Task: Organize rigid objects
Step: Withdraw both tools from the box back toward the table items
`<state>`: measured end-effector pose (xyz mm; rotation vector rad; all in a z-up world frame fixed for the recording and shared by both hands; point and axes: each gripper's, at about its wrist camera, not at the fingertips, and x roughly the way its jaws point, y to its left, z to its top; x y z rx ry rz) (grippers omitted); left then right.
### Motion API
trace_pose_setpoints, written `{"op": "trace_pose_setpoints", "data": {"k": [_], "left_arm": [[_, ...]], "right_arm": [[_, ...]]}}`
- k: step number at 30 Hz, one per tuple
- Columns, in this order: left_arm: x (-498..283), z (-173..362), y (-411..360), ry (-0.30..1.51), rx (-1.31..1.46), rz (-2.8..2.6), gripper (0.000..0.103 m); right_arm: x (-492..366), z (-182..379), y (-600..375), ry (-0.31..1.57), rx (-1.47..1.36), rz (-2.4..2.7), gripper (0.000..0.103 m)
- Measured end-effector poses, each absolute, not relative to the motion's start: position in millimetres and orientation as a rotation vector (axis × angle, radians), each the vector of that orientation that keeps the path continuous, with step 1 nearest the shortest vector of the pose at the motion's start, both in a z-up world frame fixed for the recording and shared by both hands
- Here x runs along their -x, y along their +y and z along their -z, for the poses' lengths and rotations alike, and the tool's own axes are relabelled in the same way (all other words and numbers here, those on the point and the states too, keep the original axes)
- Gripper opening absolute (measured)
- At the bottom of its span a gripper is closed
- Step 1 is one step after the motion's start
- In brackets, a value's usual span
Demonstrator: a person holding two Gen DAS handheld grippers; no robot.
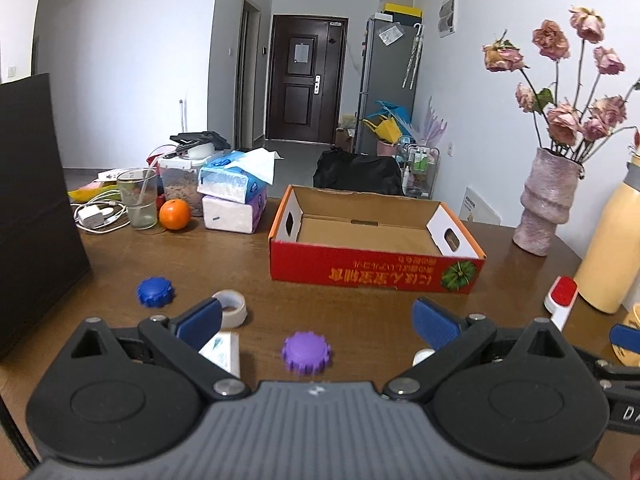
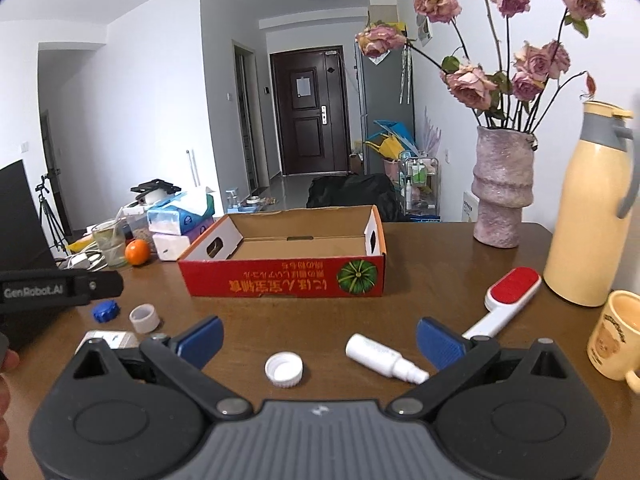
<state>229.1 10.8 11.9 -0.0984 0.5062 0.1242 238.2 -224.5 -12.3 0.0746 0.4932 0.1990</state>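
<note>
Overhead, left gripper (image 1: 316, 322) fingers wide (empty), right gripper (image 2: 319, 340) likewise.

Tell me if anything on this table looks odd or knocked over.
The white spray bottle lies on its side, and a white cap sits loose beside it, open side up. The red box is empty. Nothing looks spilled or broken.

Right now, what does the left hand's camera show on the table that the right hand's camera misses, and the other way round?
Only the left camera shows the purple cap, between the open left gripper fingers. Only the right camera shows the white cap lying ahead of the open right gripper and the whole white spray bottle. Both show the empty red box, blue cap, tape roll, lint brush and vase.
</note>
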Motion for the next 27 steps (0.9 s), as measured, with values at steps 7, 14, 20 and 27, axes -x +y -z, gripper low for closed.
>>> {"op": "trace_pose_setpoints", "data": {"k": [7, 14, 20, 27], "left_arm": [[-181, -6, 19, 0.508, 0.112, -0.115, 0.103], [-145, 6, 25, 0.532, 0.096, -0.110, 0.103], [-121, 12, 31, 0.542, 0.093, -0.111, 0.103], [-102, 20, 33, 0.552, 0.081, -0.098, 0.103]], "right_arm": [[-194, 18, -223, 0.511, -0.057, -0.192, 0.103], [-160, 31, -224, 0.552, -0.045, -0.181, 0.103], [-136, 32, -223, 0.551, -0.027, -0.182, 0.103], [-121, 36, -224, 0.567, -0.032, -0.177, 0.103]]}}
